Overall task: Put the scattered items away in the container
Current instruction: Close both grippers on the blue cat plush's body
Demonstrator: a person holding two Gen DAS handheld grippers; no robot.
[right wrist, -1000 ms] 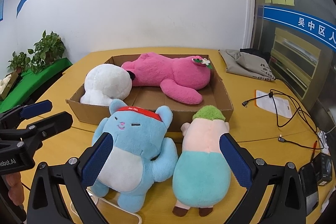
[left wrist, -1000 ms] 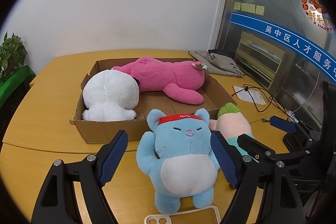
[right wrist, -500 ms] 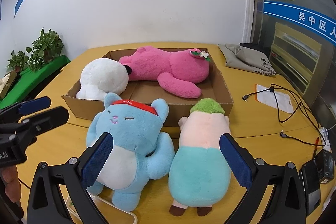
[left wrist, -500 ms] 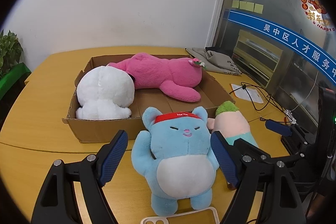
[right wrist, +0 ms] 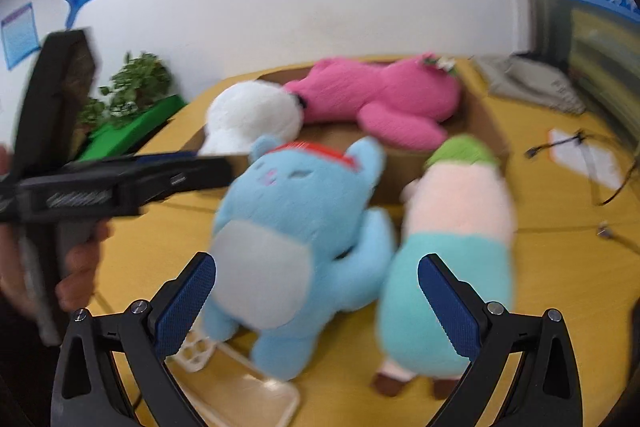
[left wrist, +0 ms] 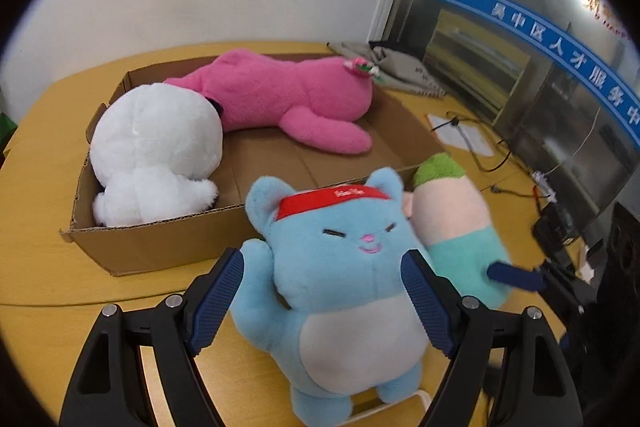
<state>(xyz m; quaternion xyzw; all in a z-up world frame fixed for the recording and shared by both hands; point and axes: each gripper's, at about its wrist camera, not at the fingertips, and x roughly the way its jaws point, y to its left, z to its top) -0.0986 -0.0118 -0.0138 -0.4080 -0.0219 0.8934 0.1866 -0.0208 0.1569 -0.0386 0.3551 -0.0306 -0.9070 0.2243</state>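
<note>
A blue cat plush (left wrist: pixel 340 267) with a red headband stands on the yellow table in front of the cardboard box (left wrist: pixel 160 251). My left gripper (left wrist: pixel 324 293) is open, its pads on either side of the cat's body without squeezing it. Beside the cat stands a green-haired plush (right wrist: pixel 452 227) with a pink and teal body. My right gripper (right wrist: pixel 318 303) is open just before both toys, the teal plush by its right pad. A white plush (left wrist: pixel 156 147) and a pink plush (left wrist: pixel 288 99) lie inside the box.
A clear phone case (right wrist: pixel 248 399) lies on the table under the cat's feet. A hand (right wrist: pixel 76 263) holds the left tool at the left. A grey bag (left wrist: pixel 392 67), a paper with cables (left wrist: pixel 460 135) and a potted plant (right wrist: pixel 132 91) lie around the box.
Both grippers came down and closer to the toys. The left gripper's pads now flank the blue cat, and the left tool reaches far into the right view. The toys have not moved.
</note>
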